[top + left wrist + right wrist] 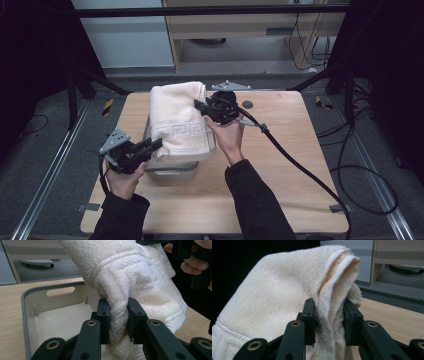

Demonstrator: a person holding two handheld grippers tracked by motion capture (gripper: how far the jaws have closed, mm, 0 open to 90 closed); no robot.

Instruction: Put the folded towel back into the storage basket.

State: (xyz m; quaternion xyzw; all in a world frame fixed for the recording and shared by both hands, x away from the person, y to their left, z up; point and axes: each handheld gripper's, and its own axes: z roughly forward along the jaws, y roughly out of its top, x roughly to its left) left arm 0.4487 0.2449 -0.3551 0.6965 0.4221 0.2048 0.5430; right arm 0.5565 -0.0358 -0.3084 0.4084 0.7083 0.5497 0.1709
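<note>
The left gripper (152,146) is clamped on a bunched fold of the towel (179,120) at its near, lower end; in the left gripper view that fold fills the gap between its two black pads (103,315) and bulges out above them. Just beyond and below the fingers lies the bin (25,305), its pale floor bare in what shows of it. The right gripper (202,106) is likewise closed on the towel, at the far, upper end, with the doubled edge pinched between its fingers (309,315).

The towel hangs between the two grippers, held up over the bin, which stands on the table (280,150). Judged from this, the work is about half done: the towel is folded and lifted over the bin, but whether it is being lowered in or drawn out cannot be told, and either way most of the cloth is above the rim.

The towel is thick cream terry, looped and soft, with a woven key-pattern band and a stitched hem near the left fingers. It sags and creases under its own weight. The bin is rigid grey plastic, rounded at the corners, smooth inside, with a slotted handle in its far wall. The table is light wood grain, flat and matte.
</note>
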